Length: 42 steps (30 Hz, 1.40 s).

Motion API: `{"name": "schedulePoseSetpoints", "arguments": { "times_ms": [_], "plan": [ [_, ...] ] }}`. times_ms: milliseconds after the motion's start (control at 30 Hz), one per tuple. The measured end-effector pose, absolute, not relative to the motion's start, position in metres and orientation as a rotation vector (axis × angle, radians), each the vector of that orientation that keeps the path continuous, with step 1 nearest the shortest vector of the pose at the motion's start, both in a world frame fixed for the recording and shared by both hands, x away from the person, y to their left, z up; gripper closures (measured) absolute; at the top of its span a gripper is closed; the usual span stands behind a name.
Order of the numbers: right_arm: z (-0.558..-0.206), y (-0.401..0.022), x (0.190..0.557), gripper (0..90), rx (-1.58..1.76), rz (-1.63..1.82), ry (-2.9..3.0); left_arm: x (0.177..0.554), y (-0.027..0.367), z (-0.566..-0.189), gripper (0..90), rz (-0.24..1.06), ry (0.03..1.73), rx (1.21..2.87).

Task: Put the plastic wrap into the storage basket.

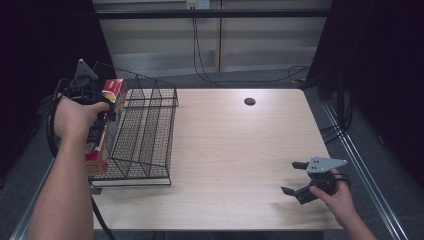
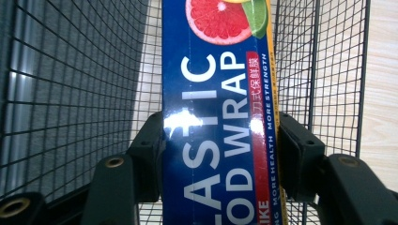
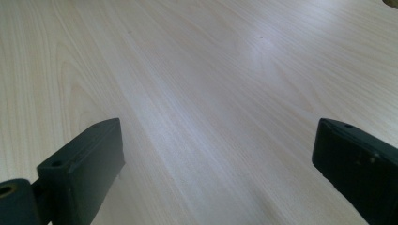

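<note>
A long blue box of plastic food wrap [image 1: 103,131], with a red end and a grapefruit picture, tilts into the leftmost section of a black wire rack [image 1: 150,125]. My left gripper [image 1: 108,111] is shut on the box near its upper end. In the left gripper view both pads press the box [image 2: 218,93] from either side, with the rack's mesh [image 2: 70,93] around it. My right gripper [image 1: 291,177] rests low at the table's front right, open with nothing between its fingers. The right gripper view has the wide-apart gripper [image 3: 216,154] over bare wood.
The light wooden table [image 1: 240,150] has a dark round cable hole [image 1: 249,101] at the back centre. The rack stands at the table's left edge, with dividers splitting it into sections. Cables lie on the floor behind the table.
</note>
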State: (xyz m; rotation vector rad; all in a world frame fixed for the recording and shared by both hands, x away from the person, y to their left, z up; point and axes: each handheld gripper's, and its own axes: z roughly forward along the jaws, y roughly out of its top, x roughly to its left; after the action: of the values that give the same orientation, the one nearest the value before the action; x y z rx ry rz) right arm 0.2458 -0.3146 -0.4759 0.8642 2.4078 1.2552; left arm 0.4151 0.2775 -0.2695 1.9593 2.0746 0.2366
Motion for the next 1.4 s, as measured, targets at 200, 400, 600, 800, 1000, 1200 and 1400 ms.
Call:
{"name": "schedulePoseSetpoints", "arguments": {
  "times_ms": [200, 400, 600, 800, 1000, 1200, 1400],
  "plan": [
    [-0.477, -0.314, 0.246, 2.1, 0.866, 1.253, 2.410, 0.416, 0.277, -0.275, 43.6, 0.226, 2.062, 2.000],
    [-0.477, -0.314, 0.246, 2.1, 0.865, 1.257, 2.411, 0.417, 0.276, -0.278, 42.7, 0.244, 2.069, 1.990],
    [-0.477, -0.315, 0.246, 2.1, 0.860, 1.258, 2.416, 0.419, 0.278, -0.285, 42.2, 0.233, 2.092, 1.981],
    [-0.478, -0.313, 0.247, 2.1, 0.858, 1.253, 2.418, 0.422, 0.276, -0.288, 41.8, 0.216, 2.124, 1.985],
    [-0.478, -0.313, 0.247, 2.1, 0.861, 1.252, 2.421, 0.423, 0.278, -0.289, 41.6, 0.221, 2.120, 1.996],
    [-0.478, -0.313, 0.246, 2.1, 0.864, 1.254, 2.420, 0.425, 0.277, -0.287, 40.5, 0.242, 2.130, 1.980],
    [-0.478, -0.314, 0.246, 2.1, 0.861, 1.253, 2.418, 0.423, 0.280, -0.274, 37.3, 0.322, 2.083, 1.881]
  ]
}}
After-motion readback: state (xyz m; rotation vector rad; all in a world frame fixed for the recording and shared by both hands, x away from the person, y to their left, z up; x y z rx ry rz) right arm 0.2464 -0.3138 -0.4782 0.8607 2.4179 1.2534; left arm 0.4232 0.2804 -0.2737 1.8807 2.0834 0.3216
